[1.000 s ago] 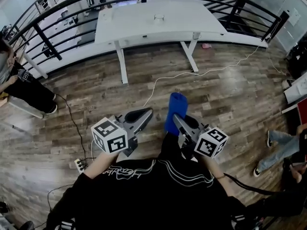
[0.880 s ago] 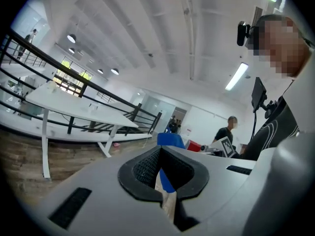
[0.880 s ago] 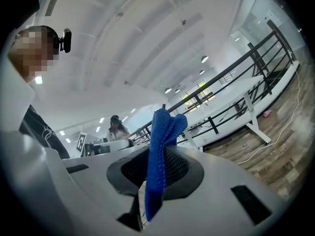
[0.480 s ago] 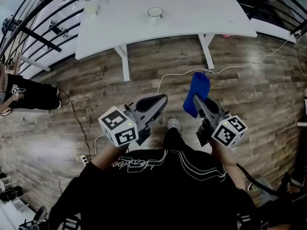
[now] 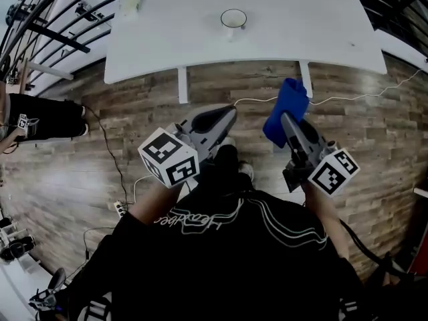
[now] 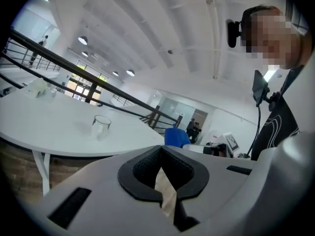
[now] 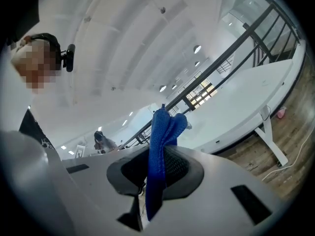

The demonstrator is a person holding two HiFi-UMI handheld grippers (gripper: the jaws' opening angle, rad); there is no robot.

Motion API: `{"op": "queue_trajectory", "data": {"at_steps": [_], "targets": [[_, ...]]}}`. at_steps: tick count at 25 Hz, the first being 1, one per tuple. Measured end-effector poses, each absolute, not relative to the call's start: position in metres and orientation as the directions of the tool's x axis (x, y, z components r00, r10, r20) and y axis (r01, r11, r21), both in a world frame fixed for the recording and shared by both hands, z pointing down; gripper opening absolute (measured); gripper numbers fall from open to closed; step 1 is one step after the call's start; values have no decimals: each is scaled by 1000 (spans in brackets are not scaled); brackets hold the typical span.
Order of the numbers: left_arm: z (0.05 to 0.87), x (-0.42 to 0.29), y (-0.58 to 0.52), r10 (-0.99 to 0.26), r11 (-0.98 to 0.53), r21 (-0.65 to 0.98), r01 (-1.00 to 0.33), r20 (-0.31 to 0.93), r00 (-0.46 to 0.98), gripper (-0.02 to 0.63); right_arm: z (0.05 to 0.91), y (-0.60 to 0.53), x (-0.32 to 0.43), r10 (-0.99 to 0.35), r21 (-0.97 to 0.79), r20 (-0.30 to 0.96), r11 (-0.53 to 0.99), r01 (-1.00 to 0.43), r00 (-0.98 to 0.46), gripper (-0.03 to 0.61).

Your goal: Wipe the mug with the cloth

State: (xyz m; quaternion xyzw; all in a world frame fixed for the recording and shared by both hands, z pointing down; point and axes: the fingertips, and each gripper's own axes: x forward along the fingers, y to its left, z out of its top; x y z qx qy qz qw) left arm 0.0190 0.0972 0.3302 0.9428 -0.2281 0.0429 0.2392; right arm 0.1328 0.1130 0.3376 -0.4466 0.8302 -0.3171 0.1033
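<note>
Cursive script on black shirt (image 5: 200, 239), unreadable

The table (image 5: 321, 25) runs past the top edge of the head view; the mug (image 5: 233, 20) on it is too small to show any contents, and the pale thing (image 5: 130, 0) near its left corner is too small to name. The lower part of the cloth (image 7: 165, 127) is lost between the jaws of the right gripper (image 7: 156, 178), and in the view from the left gripper (image 6: 160, 181) only its blue top shows above that gripper's body. A bystander (image 5: 40, 116) at the left is cut by the head view's edge.
</note>
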Motion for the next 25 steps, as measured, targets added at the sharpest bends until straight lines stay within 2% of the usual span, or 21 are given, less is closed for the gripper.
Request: {"op": "queue_trajectory", "data": {"at_steps": [9, 14, 17, 19, 25], "targets": [[374, 19, -32, -374, -788, 402, -467, 290, 881, 8, 364, 3, 130, -834, -645, 155, 321, -694, -530, 48], [402, 12, -88, -415, -758, 374, -534, 354, 838, 11, 374, -40, 127, -851, -653, 165, 285, -702, -499, 48], [414, 13, -115, -434, -749, 349, -563, 384, 815, 83, 379, -54, 127, -858, -657, 172, 266, -706, -484, 48], [422, 17, -127, -424, -750, 348, -562, 399, 813, 106, 382, -61, 126, -862, -657, 177, 256, -709, -475, 48], [458, 28, -154, -319, -808, 331, -487, 448, 835, 129, 401, -103, 113, -871, -725, 168, 208, -657, -461, 48]]}}
